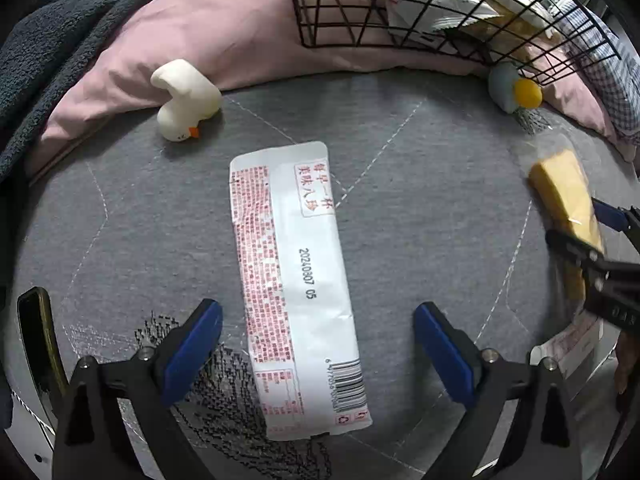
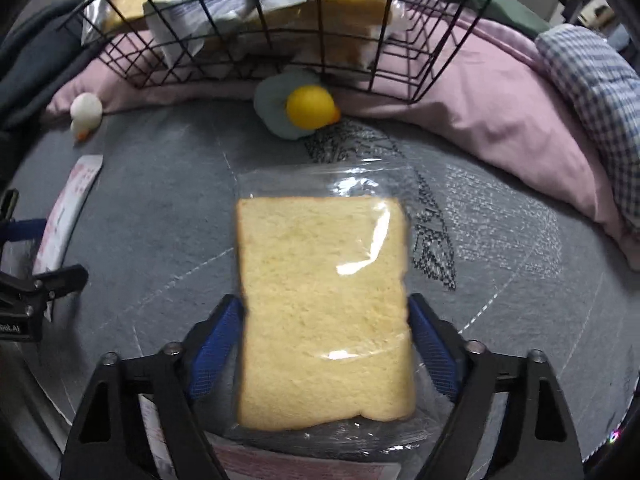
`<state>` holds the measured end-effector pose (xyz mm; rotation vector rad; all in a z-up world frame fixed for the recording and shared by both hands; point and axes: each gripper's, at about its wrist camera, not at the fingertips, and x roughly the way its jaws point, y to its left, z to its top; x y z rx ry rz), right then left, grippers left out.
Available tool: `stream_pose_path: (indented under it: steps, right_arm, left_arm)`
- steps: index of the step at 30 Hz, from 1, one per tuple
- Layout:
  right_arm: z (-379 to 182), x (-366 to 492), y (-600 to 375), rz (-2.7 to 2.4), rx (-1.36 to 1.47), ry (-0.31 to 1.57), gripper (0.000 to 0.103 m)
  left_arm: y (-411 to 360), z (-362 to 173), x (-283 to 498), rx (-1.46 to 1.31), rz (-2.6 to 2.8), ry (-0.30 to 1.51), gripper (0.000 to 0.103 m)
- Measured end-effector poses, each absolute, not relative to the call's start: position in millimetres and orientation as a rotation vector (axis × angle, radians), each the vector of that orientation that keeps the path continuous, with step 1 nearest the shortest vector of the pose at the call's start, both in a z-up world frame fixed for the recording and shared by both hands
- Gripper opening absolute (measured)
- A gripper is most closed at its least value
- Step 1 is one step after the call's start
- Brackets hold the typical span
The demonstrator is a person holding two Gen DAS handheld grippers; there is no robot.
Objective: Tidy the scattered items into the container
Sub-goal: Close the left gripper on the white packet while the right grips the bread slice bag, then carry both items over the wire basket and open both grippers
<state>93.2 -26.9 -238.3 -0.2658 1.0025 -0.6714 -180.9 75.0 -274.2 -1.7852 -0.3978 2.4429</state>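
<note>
Bed [image 1: 400, 152] carries wire basket [image 2: 280, 60], partly filled. Step: pickup. Right gripper [image 2: 326, 344] fingers clamp bagged bread slice [image 2: 324, 308]; next lift into basket. Left gripper [image 1: 318, 348] fingers spread, straddling white sachet [image 1: 296, 280] lying on bed; next close.

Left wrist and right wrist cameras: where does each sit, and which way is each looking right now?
Left wrist: on the left gripper, looking steeply down at a white sachet between its open fingers; the right gripper shows at the right edge.
Right wrist: on the right gripper, angled down at a bagged bread slice between its pads; the left gripper shows at left.
Shared: sachet, bread, wire basket, white duck, yellow duck, grey quilt.
</note>
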Motion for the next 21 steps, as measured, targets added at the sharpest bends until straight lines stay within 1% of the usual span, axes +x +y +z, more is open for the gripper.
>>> stream_pose_path:
  steps: [2, 3, 4, 5, 8, 15, 19, 21]
  right_arm:
    - [-232, 92, -26, -0.663, -0.230, 0.993, 0.074]
    - [-229, 91, -25, -0.660, -0.223, 0.989, 0.073]
    - [-227, 90, -24, -0.658, -0.224, 0.990, 0.072]
    - [-223, 89, -23, -0.656, -0.220, 0.991, 0.071]
    - [-208, 84, -15, -0.635, -0.195, 0.959, 0.071]
    - [-186, 72, 16, -0.593, -0.162, 0.899, 0.070]
    - [-171, 42, 44, -0.557, -0.174, 0.846, 0.070]
    - [-167, 36, 59, -0.547, -0.188, 0.822, 0.070]
  left_arm:
    - [75, -273, -180, -1.801, 2.445, -0.388, 0.089]
    - [73, -271, -179, -1.808, 2.452, -0.396, 0.080]
    - [69, -269, -178, -1.809, 2.461, -0.418, 0.061]
    - [63, -265, -178, -1.803, 2.466, -0.445, 0.048]
    - [53, -260, -179, -1.801, 2.441, -0.535, 0.046]
    - [53, -226, -157, -1.702, 2.514, -0.556, 0.046]
    - [63, -196, -131, -1.614, 2.549, -0.545, 0.046]
    - [53, -178, -142, -1.577, 2.574, -0.536, 0.046]
